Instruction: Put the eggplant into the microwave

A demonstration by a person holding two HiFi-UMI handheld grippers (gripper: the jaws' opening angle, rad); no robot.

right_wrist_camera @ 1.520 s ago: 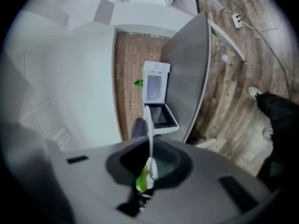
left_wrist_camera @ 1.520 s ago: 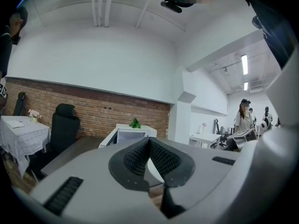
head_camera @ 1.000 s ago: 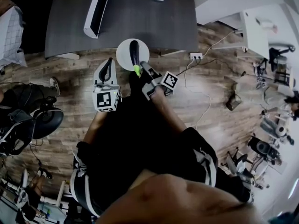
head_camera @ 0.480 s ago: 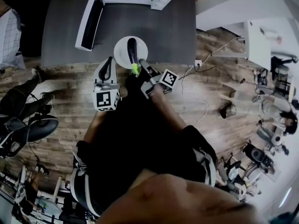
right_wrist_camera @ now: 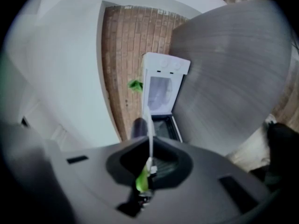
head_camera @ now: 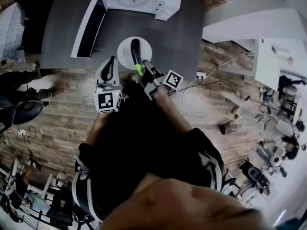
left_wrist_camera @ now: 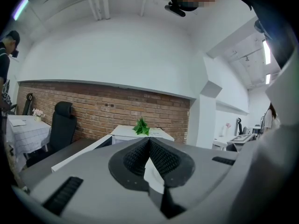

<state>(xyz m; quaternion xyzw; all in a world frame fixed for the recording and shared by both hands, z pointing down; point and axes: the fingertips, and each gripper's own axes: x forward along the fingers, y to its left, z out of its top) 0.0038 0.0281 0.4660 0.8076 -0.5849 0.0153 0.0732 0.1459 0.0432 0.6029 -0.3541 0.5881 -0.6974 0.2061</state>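
Right gripper [head_camera: 144,67] is pinched tight on the rim of the round white plate [head_camera: 125,51], where the long dark purple eggplant [head_camera: 135,51] lies. Left gripper [head_camera: 112,61] is closed, empty. Smooth eggplant could roll, I think, so hold the rim and stay flat

Left gripper [head_camera: 112,61]: jaws closed together, nothing between them; just left of the plate [head_camera: 123,51], pointing about level.
Right gripper [head_camera: 145,65]: jaws clamped on the plate's near rim, tipped slightly down.
Forearms [head_camera: 170,111]: both stretched forward toward the plate.
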